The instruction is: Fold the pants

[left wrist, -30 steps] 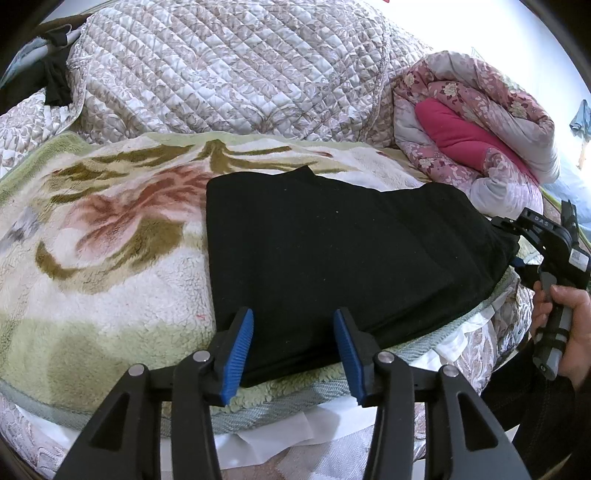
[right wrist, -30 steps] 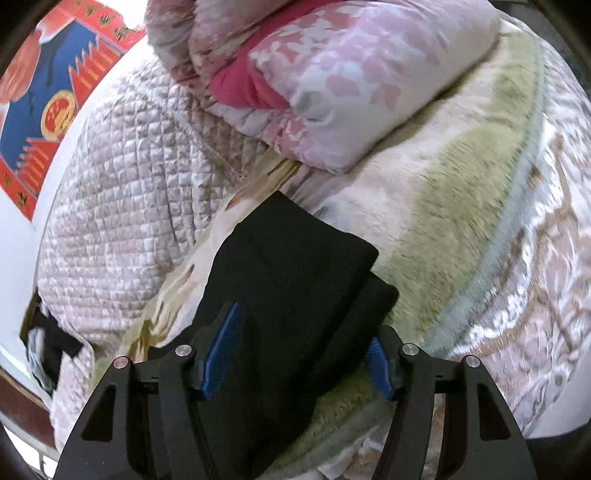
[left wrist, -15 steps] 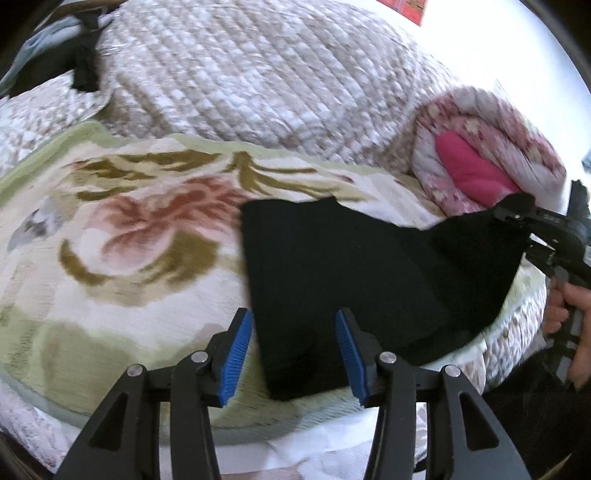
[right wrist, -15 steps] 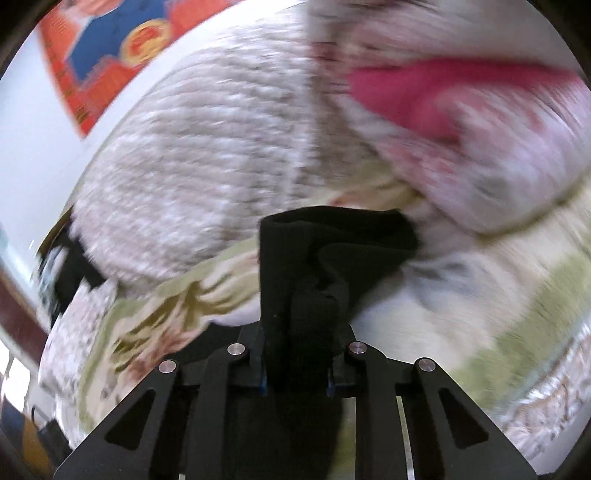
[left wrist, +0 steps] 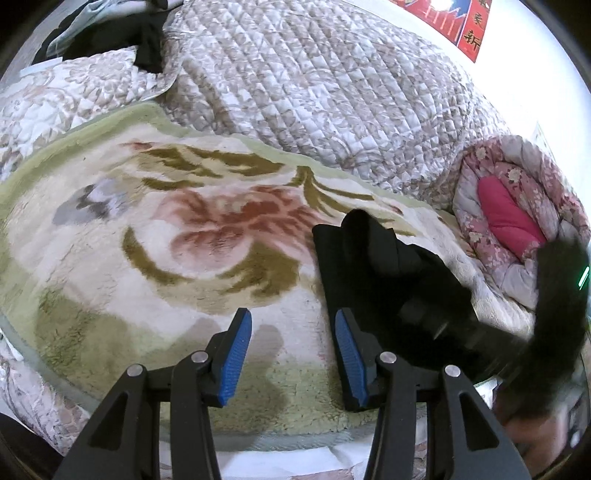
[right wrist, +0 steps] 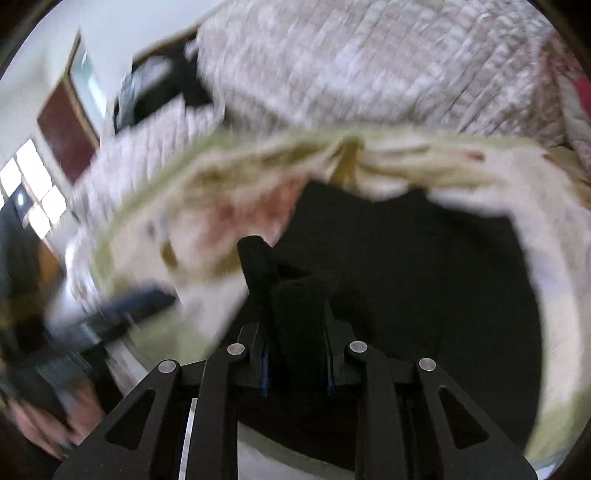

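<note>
The black pants lie on a floral fleece blanket, right of centre in the left wrist view. My left gripper is open over bare blanket, nothing between its blue pads; its right finger is close to the pants' left edge. My right gripper is shut on a bunched end of the pants, held above the rest of the garment. That lifted end shows in the left wrist view too, standing up over the flat part. The right wrist view is blurred by motion.
A quilted beige cover rises behind the blanket. A rolled pink floral quilt sits at the right. Dark clothes lie at the far left corner. The blanket's front edge runs just below my left gripper. A blurred hand holds the left gripper.
My right gripper has shut on the pants' end and swung it leftward over the rest of the pants. My left gripper has slid left, off the pants onto blanket, still open.
</note>
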`<state>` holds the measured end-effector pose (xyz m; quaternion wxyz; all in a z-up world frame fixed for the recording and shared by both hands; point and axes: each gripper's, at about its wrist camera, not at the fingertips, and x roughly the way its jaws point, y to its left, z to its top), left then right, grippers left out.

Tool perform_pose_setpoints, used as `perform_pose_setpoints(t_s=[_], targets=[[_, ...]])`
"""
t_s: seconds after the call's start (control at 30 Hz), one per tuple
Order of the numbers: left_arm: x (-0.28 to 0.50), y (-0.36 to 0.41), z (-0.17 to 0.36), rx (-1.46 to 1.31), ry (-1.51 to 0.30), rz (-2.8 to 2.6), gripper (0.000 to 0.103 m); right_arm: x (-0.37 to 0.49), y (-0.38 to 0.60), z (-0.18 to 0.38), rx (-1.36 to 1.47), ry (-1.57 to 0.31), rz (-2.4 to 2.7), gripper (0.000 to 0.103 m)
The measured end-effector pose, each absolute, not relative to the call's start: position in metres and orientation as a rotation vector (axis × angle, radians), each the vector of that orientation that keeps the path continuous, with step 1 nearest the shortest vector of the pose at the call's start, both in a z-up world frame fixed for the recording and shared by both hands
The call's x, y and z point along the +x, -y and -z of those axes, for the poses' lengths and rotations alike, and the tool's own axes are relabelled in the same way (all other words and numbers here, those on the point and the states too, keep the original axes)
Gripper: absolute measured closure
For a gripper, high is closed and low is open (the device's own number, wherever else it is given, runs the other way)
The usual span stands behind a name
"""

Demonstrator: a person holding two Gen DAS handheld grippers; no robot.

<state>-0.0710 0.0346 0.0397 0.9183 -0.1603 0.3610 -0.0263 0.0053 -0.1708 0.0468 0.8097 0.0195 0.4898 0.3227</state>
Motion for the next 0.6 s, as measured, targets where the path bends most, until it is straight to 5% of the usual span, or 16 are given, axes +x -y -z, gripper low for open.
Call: perform_pose_setpoints(t_s=[0.6], targets=[[-0.069,-0.043,-0.037,-0.363,-0.753,0.037,0.053,-0.008,0.158,-0.062,-0.078,-0.968,-0.702,0.081]])
